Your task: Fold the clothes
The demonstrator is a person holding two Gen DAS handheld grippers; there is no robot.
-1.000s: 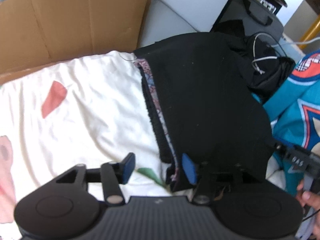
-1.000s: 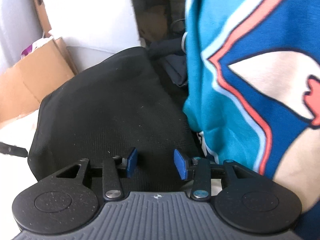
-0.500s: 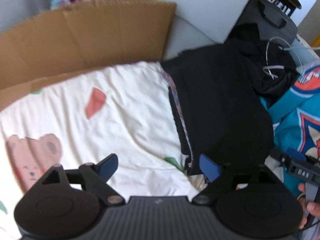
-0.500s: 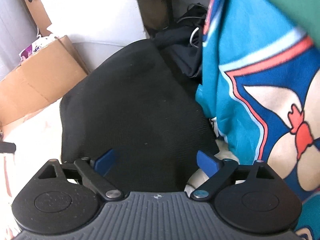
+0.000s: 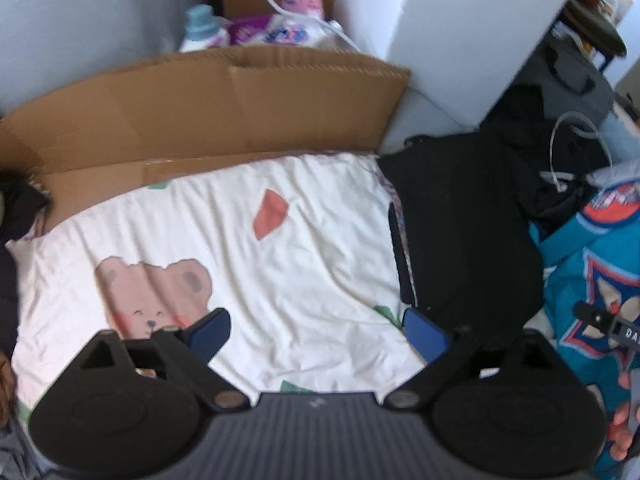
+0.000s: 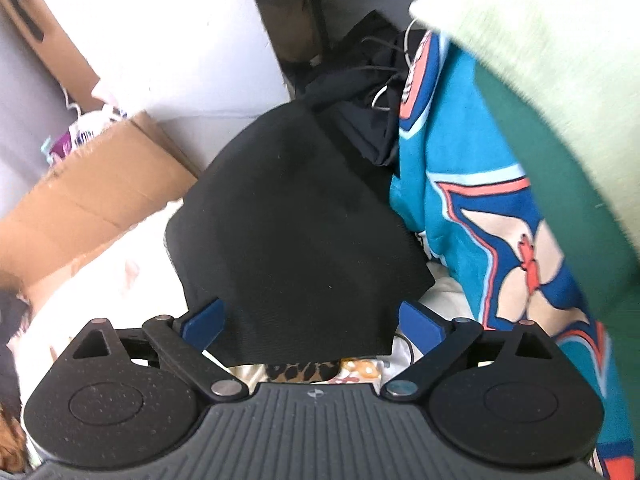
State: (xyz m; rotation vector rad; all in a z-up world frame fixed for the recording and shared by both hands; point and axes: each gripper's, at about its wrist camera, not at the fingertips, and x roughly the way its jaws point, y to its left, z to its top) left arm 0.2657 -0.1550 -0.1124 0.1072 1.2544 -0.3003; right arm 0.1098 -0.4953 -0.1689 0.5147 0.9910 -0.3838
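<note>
The left claw is opening above the cream bear-print sheet, nothing between its pads; the right claw is opening, empty, above the folded black garment.

The cream sheet lies bare; cardboard walls its far edge, black clothes its right.
</note>
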